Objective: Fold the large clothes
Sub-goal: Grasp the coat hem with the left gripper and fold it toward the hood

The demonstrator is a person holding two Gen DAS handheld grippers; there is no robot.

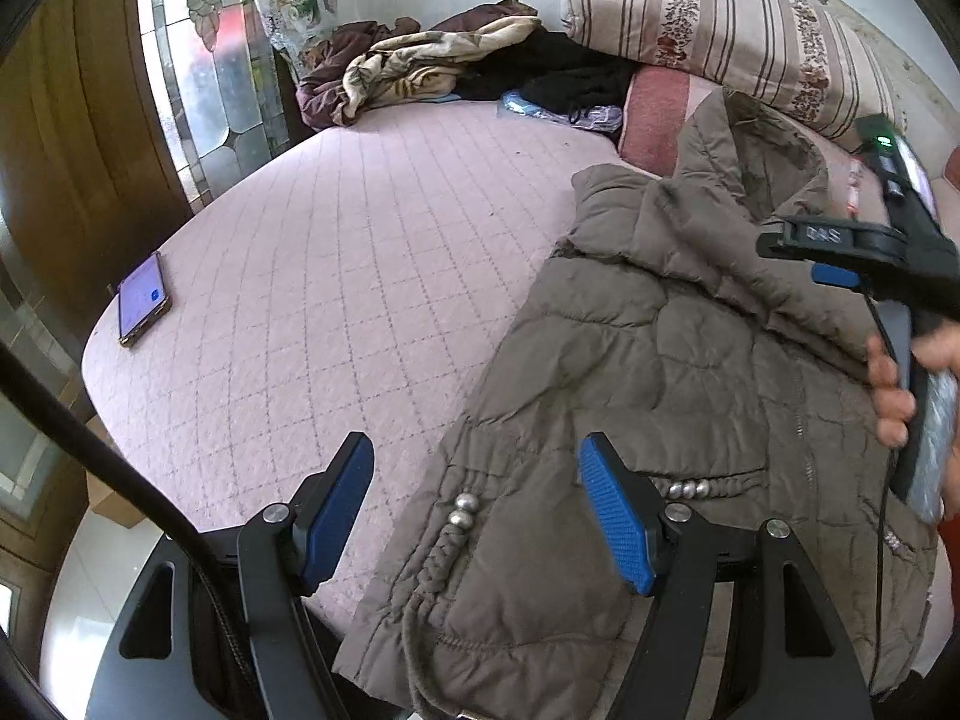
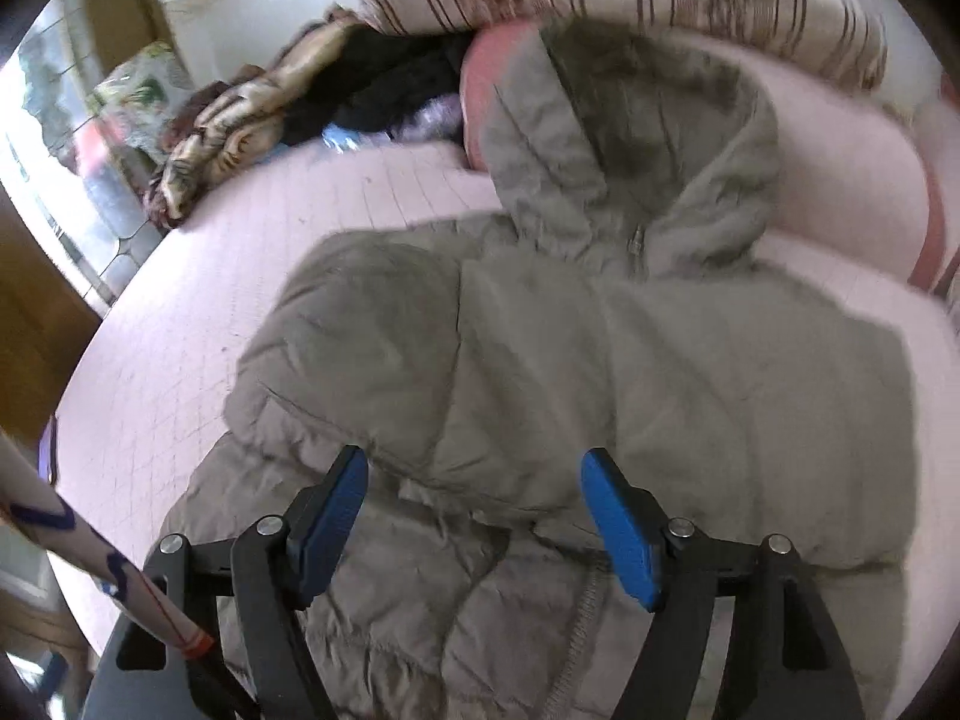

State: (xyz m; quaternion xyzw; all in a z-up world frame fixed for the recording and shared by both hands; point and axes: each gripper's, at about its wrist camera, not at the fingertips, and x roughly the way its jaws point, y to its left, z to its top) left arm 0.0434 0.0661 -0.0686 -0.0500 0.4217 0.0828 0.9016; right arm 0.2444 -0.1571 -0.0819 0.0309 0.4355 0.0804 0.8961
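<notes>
A grey-brown quilted hooded jacket (image 1: 660,360) lies front-up on the pink quilted bed (image 1: 336,276), its sleeves folded in over the chest. My left gripper (image 1: 474,498) is open and empty, hovering over the jacket's lower left edge, beside a braided pocket trim with silver beads (image 1: 465,507). In the right wrist view the jacket (image 2: 540,348) fills the middle, hood (image 2: 636,144) at the far end. My right gripper (image 2: 474,516) is open and empty above the jacket's middle. The right gripper also shows in the left wrist view (image 1: 798,252), held by a hand.
A phone (image 1: 141,300) lies near the bed's left edge. A heap of blankets and dark clothes (image 1: 444,66) sits at the far end. A striped folded quilt (image 1: 720,18) and a pink pillow (image 1: 654,114) lie beyond the hood. A window (image 1: 198,48) is on the left.
</notes>
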